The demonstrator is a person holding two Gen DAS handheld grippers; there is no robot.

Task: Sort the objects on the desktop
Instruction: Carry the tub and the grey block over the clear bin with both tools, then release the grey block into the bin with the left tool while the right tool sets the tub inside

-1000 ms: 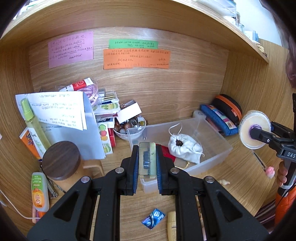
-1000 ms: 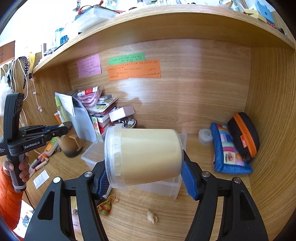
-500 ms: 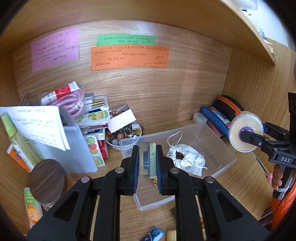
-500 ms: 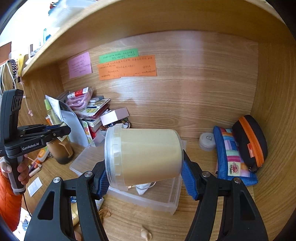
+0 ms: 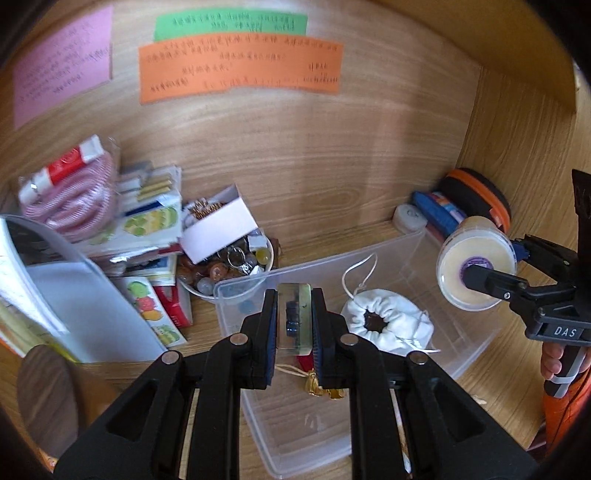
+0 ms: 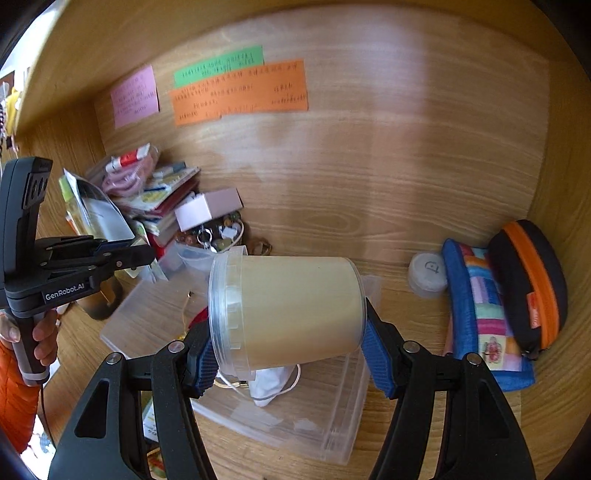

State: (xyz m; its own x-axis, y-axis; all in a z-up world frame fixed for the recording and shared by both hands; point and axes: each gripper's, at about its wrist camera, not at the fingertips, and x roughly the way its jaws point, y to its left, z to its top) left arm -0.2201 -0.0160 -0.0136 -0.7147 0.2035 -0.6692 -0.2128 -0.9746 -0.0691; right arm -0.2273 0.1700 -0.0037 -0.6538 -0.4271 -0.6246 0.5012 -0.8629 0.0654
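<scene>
Both grippers hang over a clear plastic bin [image 5: 458, 332] on a wooden desk, each with its own load. The left gripper [image 5: 294, 325] is closed tight on a small clear block [image 5: 295, 314] with something dark inside, held upright, its long axis running away from the camera between the blue pads. The right gripper [image 6: 288, 332] stands about half open and clamps a cream-filled plastic tub [image 6: 288, 310] end to end: the tub lies on its side, long axis straight across from finger to finger, its lidded end on the left in the right wrist view. Seen from the left wrist, the tub [image 5: 476, 271] shows one round end with a purple sticker.

Both loads sit above the one bin, which holds one white drawstring pouch [image 5: 388, 325] and a small red and gold trinket [image 5: 321, 384] (partly hidden behind the left fingers). Three paper notes are stuck to the back wall: one pink [image 5: 62, 66], one green [image 5: 231, 26], one orange [image 5: 240, 68]. Two zip cases, one patchwork blue [image 6: 487, 317] and one black with orange trim [image 6: 528, 288], lean by the right wall, with a small round white container [image 6: 428, 275] just beside them. A bowl of beads [image 5: 229, 262] sits just behind the bin's left corner.
</scene>
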